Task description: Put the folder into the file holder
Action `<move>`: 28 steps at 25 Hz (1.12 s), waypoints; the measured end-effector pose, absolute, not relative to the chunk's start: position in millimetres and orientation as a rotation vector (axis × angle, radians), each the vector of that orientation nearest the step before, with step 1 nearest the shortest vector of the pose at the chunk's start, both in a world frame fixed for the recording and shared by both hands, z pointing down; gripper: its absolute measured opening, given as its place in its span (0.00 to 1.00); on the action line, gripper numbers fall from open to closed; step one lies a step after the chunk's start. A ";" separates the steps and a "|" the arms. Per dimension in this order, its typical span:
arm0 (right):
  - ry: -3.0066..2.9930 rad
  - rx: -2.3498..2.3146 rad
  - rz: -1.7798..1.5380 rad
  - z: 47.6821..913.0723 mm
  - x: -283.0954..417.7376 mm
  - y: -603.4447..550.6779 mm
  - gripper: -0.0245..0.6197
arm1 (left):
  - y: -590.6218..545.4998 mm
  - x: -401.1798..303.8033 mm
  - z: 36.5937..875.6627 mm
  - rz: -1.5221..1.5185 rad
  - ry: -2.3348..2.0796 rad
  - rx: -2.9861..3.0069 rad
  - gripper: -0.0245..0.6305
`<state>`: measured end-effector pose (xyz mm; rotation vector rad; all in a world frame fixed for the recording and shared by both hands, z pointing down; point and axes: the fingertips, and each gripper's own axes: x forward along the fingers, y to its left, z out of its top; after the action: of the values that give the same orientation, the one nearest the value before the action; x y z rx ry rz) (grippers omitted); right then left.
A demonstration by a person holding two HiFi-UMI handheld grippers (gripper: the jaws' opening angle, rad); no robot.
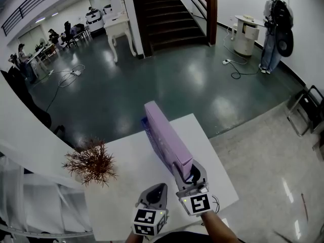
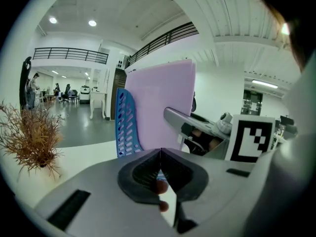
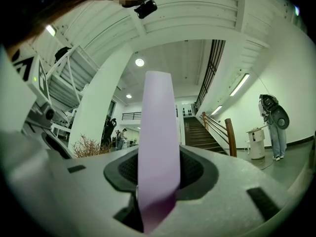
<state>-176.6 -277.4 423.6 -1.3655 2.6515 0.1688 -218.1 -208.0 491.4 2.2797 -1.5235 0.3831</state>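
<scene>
Around you is a large hall with a glossy dark green floor [image 1: 152, 80], a staircase [image 1: 164, 14] at the far side and a person [image 1: 273, 29] standing by the right wall. Your work surface is a white bench [image 1: 126, 186], smooth and bare, with a dried brown plant [image 1: 91, 163] near its left edge.

Your right gripper [image 1: 191, 177] has its jaws closed on the near end of the lilac folder [image 1: 164, 135]. It holds the folder on edge above the bench, with the length pointing away from you. The blue perforated file holder [image 2: 127, 125] stands just beside the folder at its far left. I cannot tell if the lower edge has already entered it.

The folder looks thick, light and rather stiff, so it should not bend much, but its cover seems smooth and may slip. Because you hold it at one end only, the far end can swing easily. I think a hold nearer the middle of the top edge would give better control.

Your left gripper [image 1: 156, 192] hangs low over the bench beside the right one, jaws closed together on nothing.
</scene>
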 end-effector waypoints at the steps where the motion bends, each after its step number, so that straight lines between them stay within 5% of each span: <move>1: 2.661 -1.369 0.164 425.9 -177.1 -277.5 0.26 | -207.3 -218.2 491.5 0.380 -1.524 2.279 0.04; 28: 2.831 -1.460 0.013 474.0 -180.9 -277.2 0.27 | -185.3 -222.6 480.0 0.318 -1.547 2.278 0.05</move>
<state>-180.9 -277.2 474.0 -1.4599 2.8313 0.0125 -222.6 -185.3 480.0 2.2784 -1.5465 0.3180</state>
